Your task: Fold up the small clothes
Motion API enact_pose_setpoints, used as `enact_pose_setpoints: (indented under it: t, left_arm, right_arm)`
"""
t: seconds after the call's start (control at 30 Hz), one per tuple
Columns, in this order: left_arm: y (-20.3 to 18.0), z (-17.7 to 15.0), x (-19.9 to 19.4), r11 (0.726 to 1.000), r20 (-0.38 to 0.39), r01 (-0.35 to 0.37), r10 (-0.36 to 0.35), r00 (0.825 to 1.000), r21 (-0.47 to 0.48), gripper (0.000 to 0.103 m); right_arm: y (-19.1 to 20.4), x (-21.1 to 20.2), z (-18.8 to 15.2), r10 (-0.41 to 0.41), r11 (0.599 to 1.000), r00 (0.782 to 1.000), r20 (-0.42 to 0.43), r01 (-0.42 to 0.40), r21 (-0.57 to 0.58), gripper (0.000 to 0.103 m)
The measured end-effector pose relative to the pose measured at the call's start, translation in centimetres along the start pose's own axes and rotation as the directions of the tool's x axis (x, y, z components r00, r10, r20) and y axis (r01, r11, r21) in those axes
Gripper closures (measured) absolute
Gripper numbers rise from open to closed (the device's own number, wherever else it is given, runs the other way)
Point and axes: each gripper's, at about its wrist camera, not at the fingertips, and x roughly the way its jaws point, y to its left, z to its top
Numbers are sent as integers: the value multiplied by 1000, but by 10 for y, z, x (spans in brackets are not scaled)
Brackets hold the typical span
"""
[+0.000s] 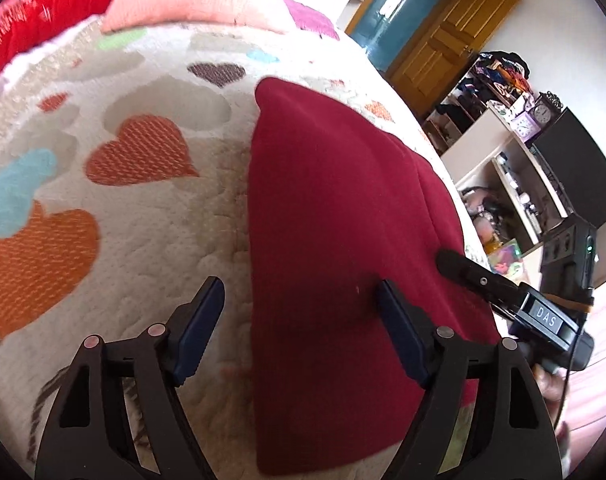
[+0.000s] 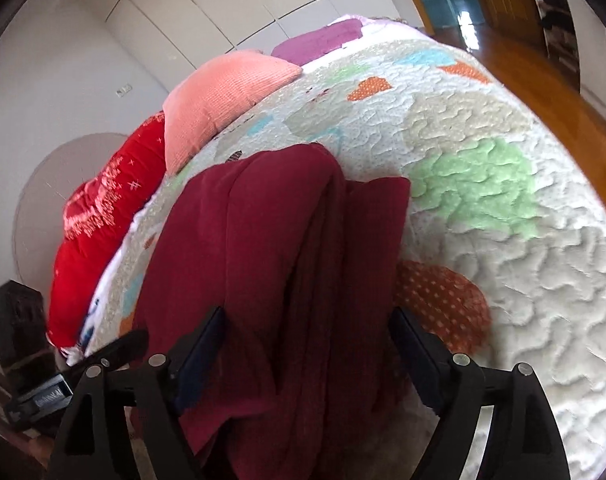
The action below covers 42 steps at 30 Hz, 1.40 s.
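The dark red garment [image 1: 343,240] lies folded on the bed [image 1: 151,240]. My left gripper [image 1: 301,328] and right gripper [image 2: 307,360] both hover with jaws spread, holding nothing. Grabbing only the top layer could pull the fold apart.

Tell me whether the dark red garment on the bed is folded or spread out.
Folded. The garment lies on the quilt doubled lengthwise, one layer's edge visibly overlapping another; how many folds, cannot tell.
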Motion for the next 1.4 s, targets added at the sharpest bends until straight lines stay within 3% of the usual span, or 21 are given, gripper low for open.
enact_pose_setpoints:
  t: [0.2, 0.33, 0.43, 0.63, 0.8, 0.9, 1.13, 1.23, 1.4]
  left_arm:
    - [-1, 7, 18, 996, -24, 77, -78, 997, -33, 24]
    - [-11, 6, 6, 997, 3, 69, -69, 998, 30, 46]
    - [-10, 8, -13, 996, 33, 66, -68, 997, 54, 50]
    - [17, 9, -61, 998, 101, -30, 24, 995, 60, 50]
    - [60, -1, -64, 994, 79, -109, 111, 991, -24, 50]
    - [75, -11, -58, 994, 54, -82, 86, 995, -74, 47]
    - [65, -17, -58, 991, 93, -126, 130, 987, -47, 44]
    - [60, -13, -55, 988, 96, -145, 149, 984, -48, 43]
    - [58, -10, -57, 982, 102, -188, 189, 977, -20, 43]
  right_arm:
    - [6, 21, 9, 37, 999, 999, -9, -38, -20, 23]
    - [24, 17, 10, 16, 996, 1000, 6, -16, -93, 52]
    - [36, 7, 12, 15, 992, 1000, 28, -11, -127, 58]
    - [79, 6, 9, 114, 979, 993, 14, -110, -170, 59]
    - [109, 46, -1, 159, 975, 986, -57, -166, -150, 54]
    - [110, 68, -10, 94, 985, 989, -116, -110, -134, 47]
    - [117, 25, -8, 26, 967, 999, -31, -33, -253, 46]
    - [134, 11, -7, 30, 943, 999, 10, -25, -333, 46]
    - [160, 12, -14, 50, 916, 999, 10, -42, -400, 47]
